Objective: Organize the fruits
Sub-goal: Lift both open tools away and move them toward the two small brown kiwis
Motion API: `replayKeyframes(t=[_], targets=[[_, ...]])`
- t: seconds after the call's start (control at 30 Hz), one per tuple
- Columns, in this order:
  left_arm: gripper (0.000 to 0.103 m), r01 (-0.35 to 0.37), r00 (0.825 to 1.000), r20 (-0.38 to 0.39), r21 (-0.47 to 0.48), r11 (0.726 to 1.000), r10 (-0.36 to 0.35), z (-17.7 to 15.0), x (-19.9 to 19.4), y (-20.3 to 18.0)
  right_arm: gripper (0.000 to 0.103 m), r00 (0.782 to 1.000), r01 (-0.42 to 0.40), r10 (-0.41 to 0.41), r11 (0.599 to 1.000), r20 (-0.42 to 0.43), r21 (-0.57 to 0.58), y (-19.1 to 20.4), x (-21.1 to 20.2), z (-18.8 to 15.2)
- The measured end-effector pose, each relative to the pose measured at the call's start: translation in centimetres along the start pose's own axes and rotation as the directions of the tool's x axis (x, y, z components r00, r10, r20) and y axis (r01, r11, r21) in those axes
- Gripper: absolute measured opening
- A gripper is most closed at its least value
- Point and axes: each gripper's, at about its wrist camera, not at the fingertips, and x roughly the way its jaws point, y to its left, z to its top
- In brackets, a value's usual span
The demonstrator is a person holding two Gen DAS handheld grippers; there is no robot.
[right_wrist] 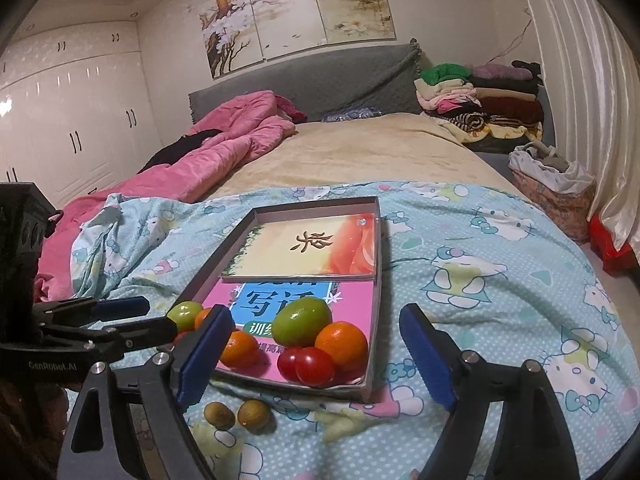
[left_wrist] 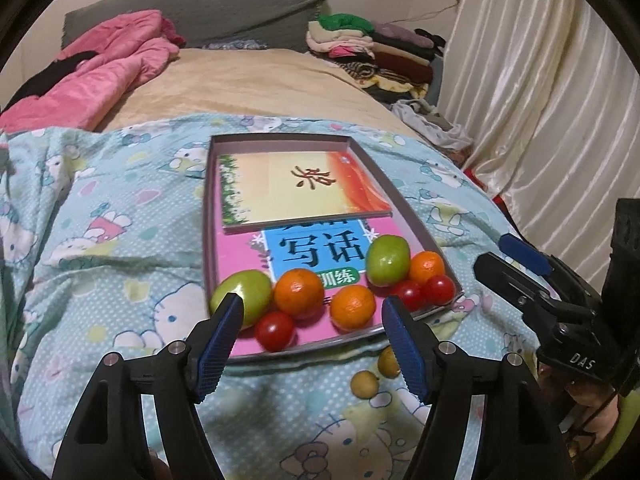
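Broadly, a bed [right_wrist: 360, 152] fills both views, its near end covered by a light blue cartoon-cat quilt [left_wrist: 120, 240], with a pink comforter [right_wrist: 224, 148] bunched at the far left and folded clothes [right_wrist: 480, 96] stacked at the far right by the headboard.

On the quilt lies a shallow rectangular tray [left_wrist: 404, 204], its long axis running away from the cameras toward the headboard. Two books lie flat inside it: a yellow-and-orange one [left_wrist: 296, 184] at the far end, overlapping a pink one [left_wrist: 240, 248] nearer.

Fruit is gathered at the tray's near end: two green fruits [left_wrist: 388, 260], three oranges [left_wrist: 299, 292] and three cherry tomatoes [left_wrist: 275, 331], most touching a neighbour. Two small brownish round fruits [right_wrist: 253, 416] sit side by side on the quilt just outside the tray's near edge.

The left gripper [left_wrist: 312, 336] hangs over that near edge, jaws spread apart and empty, one blue pad in front of the left green fruit. The right gripper [right_wrist: 316, 356] likewise stands wide open, holding nothing, pointing at the tray's near right corner.
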Motion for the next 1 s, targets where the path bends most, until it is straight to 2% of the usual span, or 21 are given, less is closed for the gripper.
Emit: replayKeyframes(t=[0.2,0.5,0.73,1.0], targets=[[0.073,0.007,1.000,-0.018,-0.032,0.999,-0.008,-0.5,-0.4,0.8,0.086,1.000,-0.015,0.015,1.000,-0.003,0.000,0.3,-0.5,-0.2],[0.073,-0.005,1.000,-0.026,-0.020,1.000,0.004,-1.1,-0.9,0.9,0.086,0.999,-0.031,0.031,0.999,-0.013,-0.013,0.9,-0.8,-0.6],[0.073,0.004,0.999,-0.040,-0.027,1.000,-0.005,-1.5,-1.1,1.2,0.086,0.999,-0.034,0.033,0.999,-0.043,-0.023,1.1,-0.7,-0.9],[0.073,0.019,0.998,-0.067,0.014,1.000,-0.018,-2.1,-0.7,0.1,0.086,0.994,-0.032,0.027,0.999,-0.107,-0.040,1.5,-0.3,-1.7]])
